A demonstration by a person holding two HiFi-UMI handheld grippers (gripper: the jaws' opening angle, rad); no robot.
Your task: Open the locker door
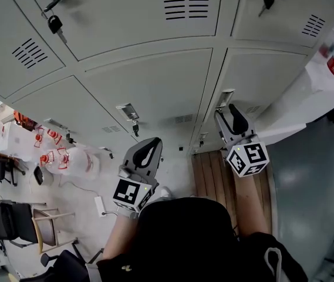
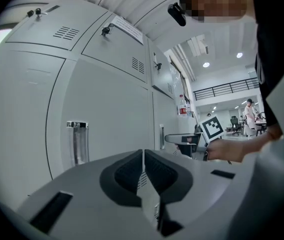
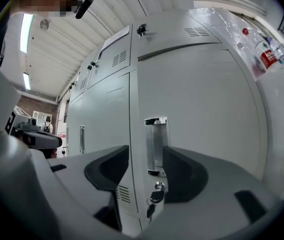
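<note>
Locker door (image 3: 201, 109) work has barely begun as far as we can judge: the panel sits flush with its frame, closed, and nothing grips it.

Nearest to us, the left tongs (image 2: 143, 169) hang low and to the left of the handle (image 3: 155, 143), well apart from it. Their two dark pads are pressed together with nothing between them, so we count them as idle.

The right tongs (image 3: 146, 160) are lined up on the handle, spread wide. In the right gripper view the handle stands in the gap between the pads, but we see bare door on either side of it and no pad pressing on it. From the head view, these tongs (image 1: 232, 119) point up at the same handle (image 1: 225, 97), their tips just below it.

Just under the handle a key (image 3: 156, 196) hangs in the lock. We cannot tell whether it has been turned.

Left of the handle is the neighbouring door (image 1: 155, 87), also closed. Above the handle run the upper lockers (image 1: 131, 16), closed as well. Far right of the handle, a red-labelled bottle (image 3: 267, 59) stands beyond the locker's side.

What we judge is left is nearly everything: close the right tongs on the handle, then pull the door out on its hinge.
</note>
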